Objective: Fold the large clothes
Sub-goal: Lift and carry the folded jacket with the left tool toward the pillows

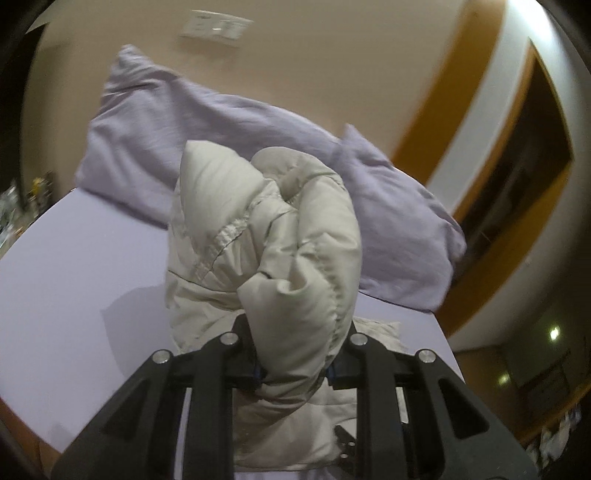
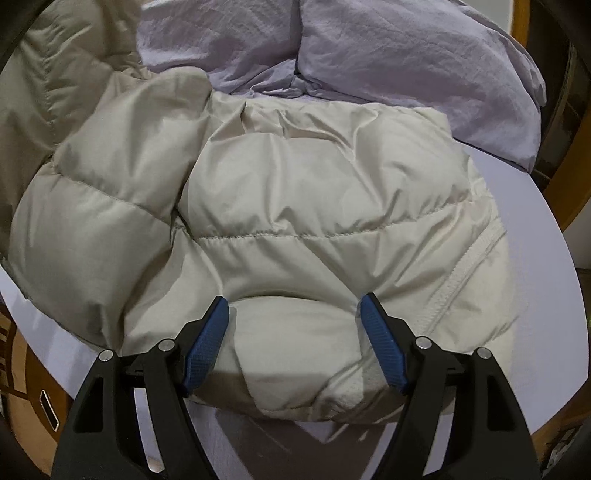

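Now I am lifting a bunched part of the cream puffer jacket [image 1: 266,236] off the bed [image 1: 74,258], my left tool [image 1: 295,373] clamped on it; my right tool [image 2: 295,325], jaws apart, is straddling the jacket's near edge. I should be carrying the fold across slowly.

Warm, dim indoor light fills the room. Motion blur softens the pillows [image 1: 207,147] and wall plate [image 1: 216,27] beyond the left tongs [image 1: 295,373], where a puffed jacket [image 1: 266,236] bulges out of focus. A small ceiling lamp [image 1: 554,333] glares low to their right. Beneath the right tongs [image 2: 294,339], sharper and brighter, soft shadows pool on the bed [image 2: 535,258]. Fisheye bending and black vignette ring both views.
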The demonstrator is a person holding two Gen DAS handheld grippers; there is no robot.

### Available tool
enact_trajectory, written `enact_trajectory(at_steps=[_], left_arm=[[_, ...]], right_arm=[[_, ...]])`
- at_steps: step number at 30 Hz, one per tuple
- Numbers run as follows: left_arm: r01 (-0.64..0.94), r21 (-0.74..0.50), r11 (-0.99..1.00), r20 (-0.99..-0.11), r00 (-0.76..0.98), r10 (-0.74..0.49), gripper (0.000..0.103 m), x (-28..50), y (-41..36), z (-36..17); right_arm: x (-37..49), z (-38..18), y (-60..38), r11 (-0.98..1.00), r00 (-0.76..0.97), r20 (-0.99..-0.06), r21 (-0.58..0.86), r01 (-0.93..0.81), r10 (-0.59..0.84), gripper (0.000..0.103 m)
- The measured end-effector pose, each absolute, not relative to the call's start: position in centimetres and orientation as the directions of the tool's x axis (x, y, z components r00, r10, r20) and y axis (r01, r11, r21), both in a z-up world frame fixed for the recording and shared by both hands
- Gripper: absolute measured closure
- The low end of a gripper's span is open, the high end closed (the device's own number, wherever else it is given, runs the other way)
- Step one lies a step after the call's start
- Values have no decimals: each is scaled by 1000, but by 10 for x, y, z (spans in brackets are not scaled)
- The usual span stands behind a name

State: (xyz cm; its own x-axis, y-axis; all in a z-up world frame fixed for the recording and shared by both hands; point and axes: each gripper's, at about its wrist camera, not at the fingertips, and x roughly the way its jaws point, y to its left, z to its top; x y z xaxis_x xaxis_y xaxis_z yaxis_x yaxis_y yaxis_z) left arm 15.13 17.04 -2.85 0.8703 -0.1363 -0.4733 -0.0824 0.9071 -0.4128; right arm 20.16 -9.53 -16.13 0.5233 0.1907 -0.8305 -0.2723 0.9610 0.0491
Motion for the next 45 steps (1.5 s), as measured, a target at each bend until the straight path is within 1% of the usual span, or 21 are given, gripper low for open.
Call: enact_trajectory(at_steps=[8, 15, 22, 27, 30, 35, 37, 38, 39, 42, 44, 45], left_arm=[[49, -356, 933, -496, 836, -233, 80, 177, 102, -29], [145, -328, 934, -543, 779, -312, 80, 201, 52, -43], [239, -305, 922, -607, 696, -382, 80, 218, -2, -69], [304, -275, 912, -667, 623, -409, 80, 230, -44, -94], [331, -247, 911, -701, 587, -404, 79, 235, -68, -109], [355, -226, 907, -732, 553, -399, 78, 240, -88, -119], [367, -216, 905, -735, 549, -398, 76, 237, -90, -115], [371, -215, 903, -733, 550, -401, 70, 235, -89, -112], [375, -222, 900, -726, 553, -409, 68, 233, -86, -107], [389, -235, 891, -697, 571, -434, 45, 226, -75, -89], [385, -229, 894, -672, 602, -431, 39, 220, -64, -76], [373, -223, 901, -660, 622, -421, 38, 218, -56, -69]], right_arm=[[193, -148, -133, 979, 574, -803, 56, -196, 160, 28], [186, -137, -167, 994, 613, -785, 43, -101, 96, 27], [178, -141, -203, 999, 612, -791, 48, 19, 26, 27], [162, -144, -234, 992, 599, -801, 49, 113, -29, 27], [155, -146, -250, 985, 589, -806, 49, 163, -58, 27], [146, -146, -272, 971, 579, -810, 51, 232, -95, 27], [142, -144, -277, 967, 579, -808, 54, 248, -104, 27], [141, -141, -279, 965, 583, -806, 55, 255, -108, 27], [140, -139, -280, 964, 586, -802, 56, 258, -110, 27], [141, -127, -281, 964, 607, -786, 59, 261, -116, 27], [145, -117, -282, 964, 627, -771, 66, 257, -114, 27], [146, -110, -282, 966, 639, -761, 70, 251, -111, 27]])
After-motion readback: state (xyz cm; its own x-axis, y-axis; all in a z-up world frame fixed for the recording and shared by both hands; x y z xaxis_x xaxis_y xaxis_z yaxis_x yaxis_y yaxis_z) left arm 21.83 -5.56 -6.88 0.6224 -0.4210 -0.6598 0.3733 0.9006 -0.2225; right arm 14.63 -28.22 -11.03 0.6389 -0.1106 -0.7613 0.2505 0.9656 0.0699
